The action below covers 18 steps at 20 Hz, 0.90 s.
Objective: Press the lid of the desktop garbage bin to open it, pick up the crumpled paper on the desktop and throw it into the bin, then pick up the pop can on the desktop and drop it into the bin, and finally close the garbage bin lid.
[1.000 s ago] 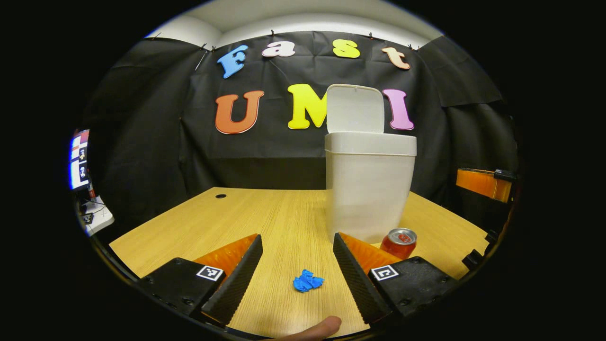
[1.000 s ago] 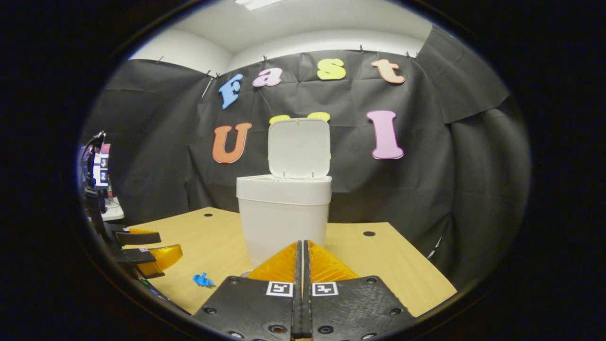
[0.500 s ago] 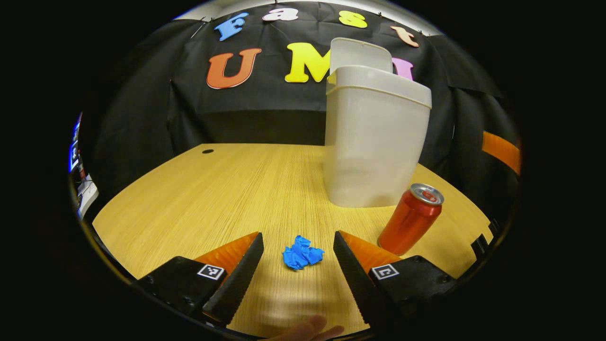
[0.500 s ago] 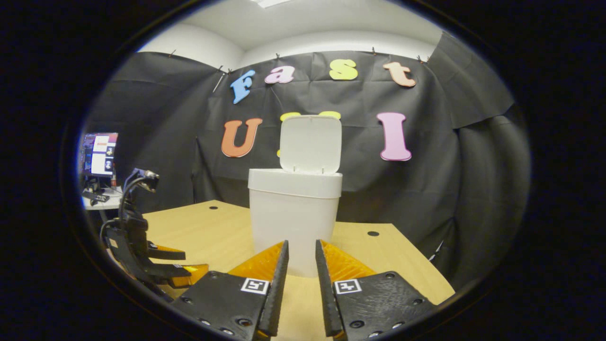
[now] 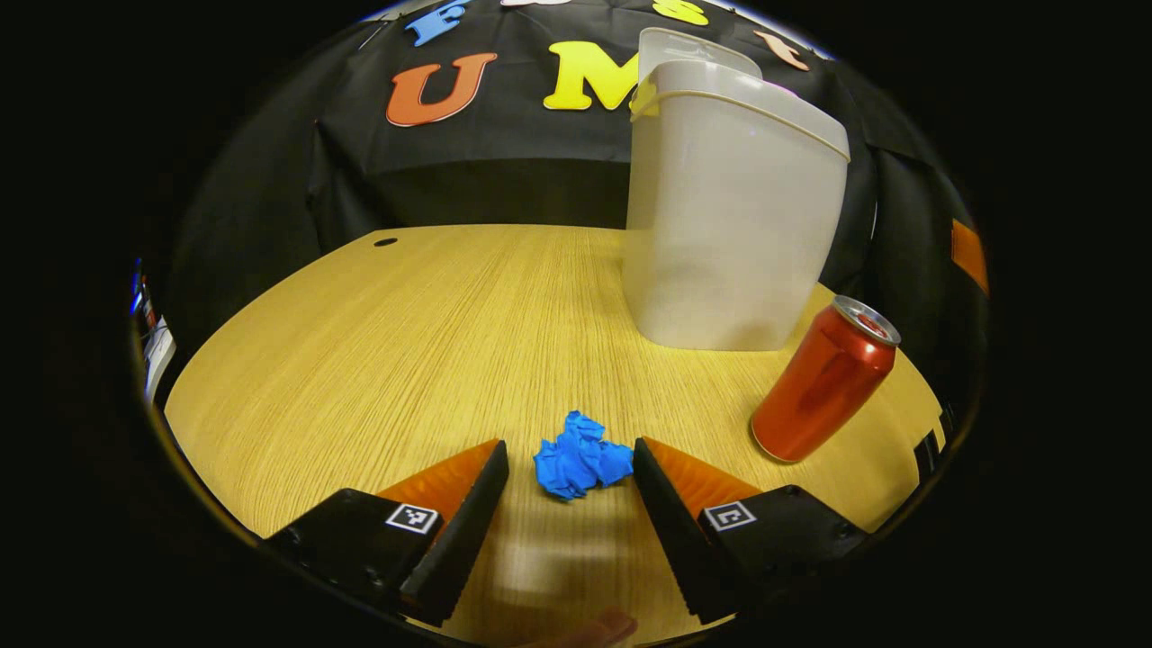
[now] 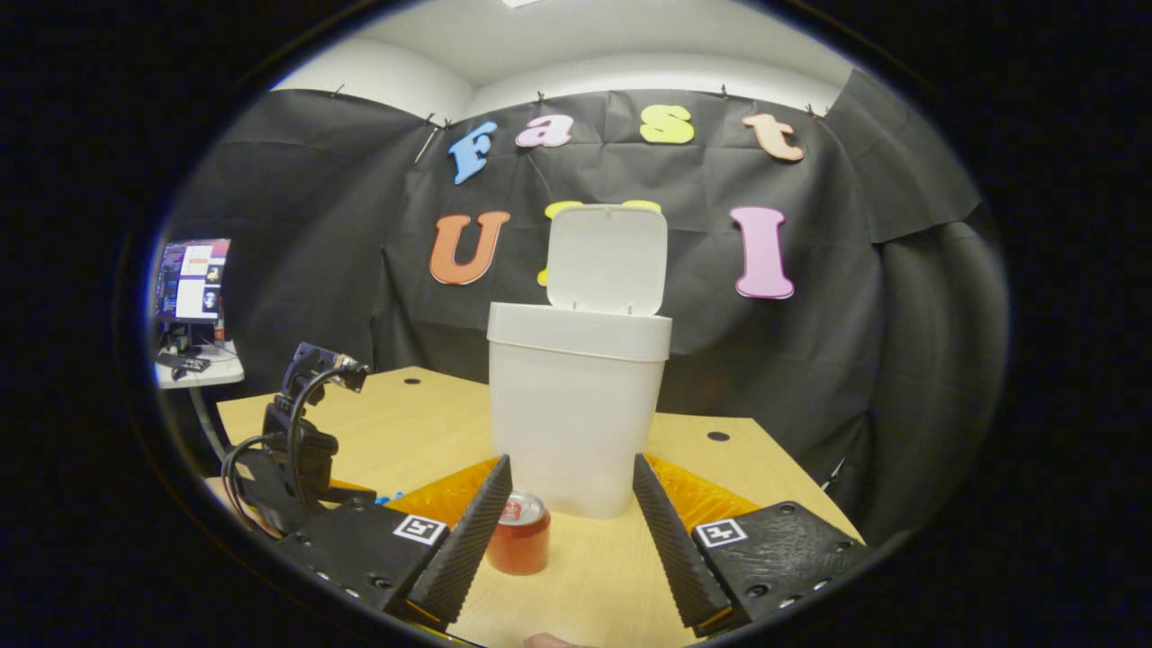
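Note:
The white bin [image 5: 733, 207] stands on the wooden table with its lid [image 6: 607, 258] raised upright. A crumpled blue paper [image 5: 580, 466] lies on the table right between the tips of my open left gripper [image 5: 570, 454], touching neither finger. The red pop can [image 5: 823, 381] stands upright to the right of the paper, in front of the bin. In the right gripper view my right gripper [image 6: 570, 472] is open above the table, with the can [image 6: 519, 544] standing just inside its left finger and the bin [image 6: 576, 409] behind. The left gripper [image 6: 292, 459] shows low at the left there.
The wooden table [image 5: 378, 342] stretches wide to the left of the bin, with a small cable hole [image 5: 385, 241] at its far edge. A monitor [image 6: 191, 281] stands on a side desk beyond the table's left end. Black cloth walls close the back.
My left gripper has dropped and moved forward, so the blue paper now lies between its fingertips. My right gripper has gone from shut to wide open and the can has come into its view.

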Each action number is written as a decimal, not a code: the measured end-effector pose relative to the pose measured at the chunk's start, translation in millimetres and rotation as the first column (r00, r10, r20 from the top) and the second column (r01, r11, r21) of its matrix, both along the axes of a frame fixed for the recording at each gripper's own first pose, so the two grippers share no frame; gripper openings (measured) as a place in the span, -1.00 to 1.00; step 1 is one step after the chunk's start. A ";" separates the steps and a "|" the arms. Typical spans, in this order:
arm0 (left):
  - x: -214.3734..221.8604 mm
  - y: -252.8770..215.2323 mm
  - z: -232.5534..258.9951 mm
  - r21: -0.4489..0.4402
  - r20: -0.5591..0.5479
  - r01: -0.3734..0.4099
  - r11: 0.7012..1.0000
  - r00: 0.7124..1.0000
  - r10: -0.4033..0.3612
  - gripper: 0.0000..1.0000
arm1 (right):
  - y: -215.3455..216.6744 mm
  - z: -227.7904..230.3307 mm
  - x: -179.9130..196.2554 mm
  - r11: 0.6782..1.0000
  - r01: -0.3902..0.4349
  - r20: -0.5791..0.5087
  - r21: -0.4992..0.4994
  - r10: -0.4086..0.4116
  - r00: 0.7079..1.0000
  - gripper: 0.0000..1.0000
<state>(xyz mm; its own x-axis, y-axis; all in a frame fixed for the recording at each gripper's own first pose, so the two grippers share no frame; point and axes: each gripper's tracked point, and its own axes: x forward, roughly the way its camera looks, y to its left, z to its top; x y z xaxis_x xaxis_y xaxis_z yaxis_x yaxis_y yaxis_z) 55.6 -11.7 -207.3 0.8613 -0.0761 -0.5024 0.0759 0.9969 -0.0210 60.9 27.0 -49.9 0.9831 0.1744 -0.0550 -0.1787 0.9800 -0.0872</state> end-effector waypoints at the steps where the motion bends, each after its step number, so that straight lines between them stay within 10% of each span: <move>1: -2.8 -0.5 -1.0 0.001 -0.006 0.004 1.000 1.000 -0.004 0.77 | 0.8 -2.4 0.1 1.000 0.000 -0.007 0.004 0.000 1.000 0.70; 18: 5.8 26.1 20.6 0.040 0.058 -0.019 0.999 0.998 0.016 -0.24 | 35.9 -97.1 6.1 0.998 -0.050 -0.225 0.031 0.055 0.973 0.75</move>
<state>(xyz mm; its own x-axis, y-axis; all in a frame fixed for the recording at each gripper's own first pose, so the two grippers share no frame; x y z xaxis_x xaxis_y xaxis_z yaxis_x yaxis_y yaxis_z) 61.4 14.4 -186.7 0.8899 -0.0415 -0.4543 0.0584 0.9980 0.0232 67.0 62.9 -147.0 0.9353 0.2296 -0.2693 -0.2423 0.9701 -0.0144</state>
